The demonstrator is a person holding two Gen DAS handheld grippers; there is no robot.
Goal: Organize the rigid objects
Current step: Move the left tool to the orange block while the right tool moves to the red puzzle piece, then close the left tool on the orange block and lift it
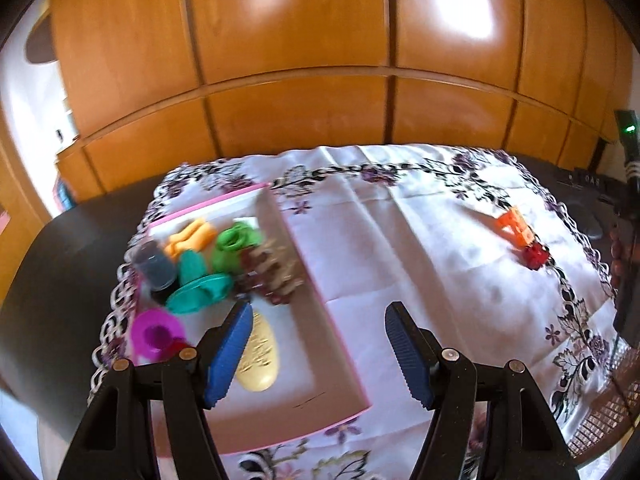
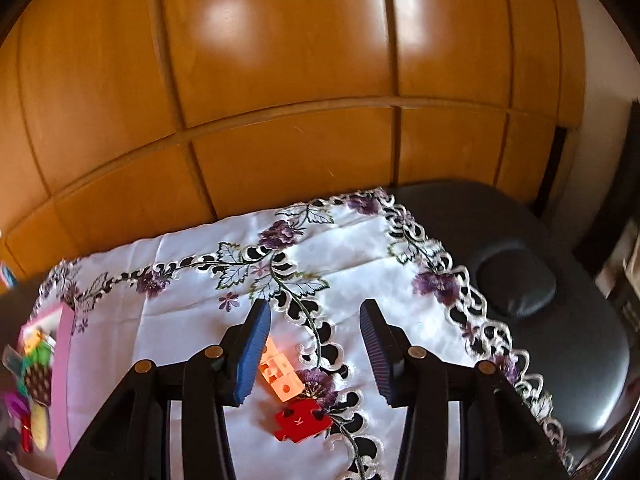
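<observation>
Behind everything, a wall of glossy wooden wardrobe panels (image 1: 304, 60). In front of it, a dark padded table (image 2: 560, 320) with a round cushion set in its right part, spread with a white floral embroidered cloth (image 1: 400, 248), creased, with a purple-and-black cutwork border. At the far right edge of the left wrist view, a black device with a green light (image 1: 629, 128).

On the left part of the cloth, a shallow pink-rimmed tray (image 1: 320, 320), already crowded: a dark cup (image 1: 154, 266) at the far left, an orange piece (image 1: 190, 238), a green piece (image 1: 232, 246), a teal piece (image 1: 200, 284), a brown-and-cream comb-like piece (image 1: 272, 276), a magenta ring-shaped piece (image 1: 156, 334) at the near left, and a cream oval with raised script (image 1: 258, 354) lying near. All blurred; finer shapes unclear.

Well apart from the tray, on the right part of the cloth near the border: an orange block (image 2: 278, 374) with cut-out holes, lying tilted, and just nearer, touching or almost touching it, a red jigsaw-shaped piece (image 2: 302, 420) marked with a small letter, lying flat on the embroidery.

Left gripper (image 1: 320, 354): blue ribbed pads wide apart, nothing between them, hovering over the tray's near right rim, left pad over the cream oval.

Right gripper (image 2: 314, 354): pads wide apart, nothing gripped, poised above the orange block, which sits just beside the left pad.
</observation>
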